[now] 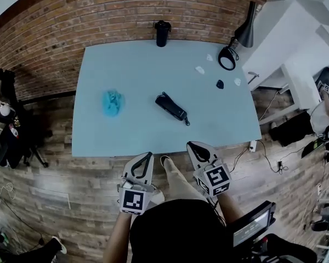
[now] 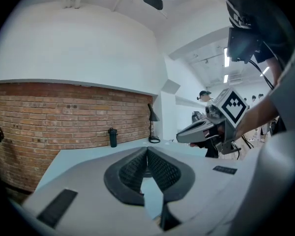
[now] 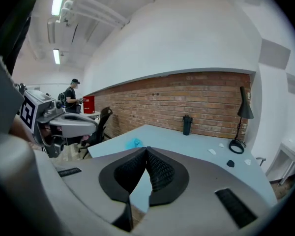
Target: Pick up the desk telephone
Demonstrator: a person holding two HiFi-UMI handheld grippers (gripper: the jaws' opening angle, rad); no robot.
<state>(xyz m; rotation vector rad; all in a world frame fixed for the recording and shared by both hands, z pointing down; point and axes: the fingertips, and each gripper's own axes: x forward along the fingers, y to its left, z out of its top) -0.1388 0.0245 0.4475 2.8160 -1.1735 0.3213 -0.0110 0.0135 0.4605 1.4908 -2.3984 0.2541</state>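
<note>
Left tongs (image 1: 147, 156) and right tongs (image 1: 194, 146) clenched, empty, off desk (image 1: 137, 136) near edge; unclench one, straddle mid-desk telephone (image 1: 171, 107) across its narrow width

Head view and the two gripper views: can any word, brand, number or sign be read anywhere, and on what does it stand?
No readable text in any view.
On the left gripper, the left marker cube: a black-and-white square pattern, no letters.
On the right gripper, the right marker cube: the same kind of pattern, no letters.
The desk telephone: any print is too small to read.
The screen at lower right: too blurred to read.
</note>
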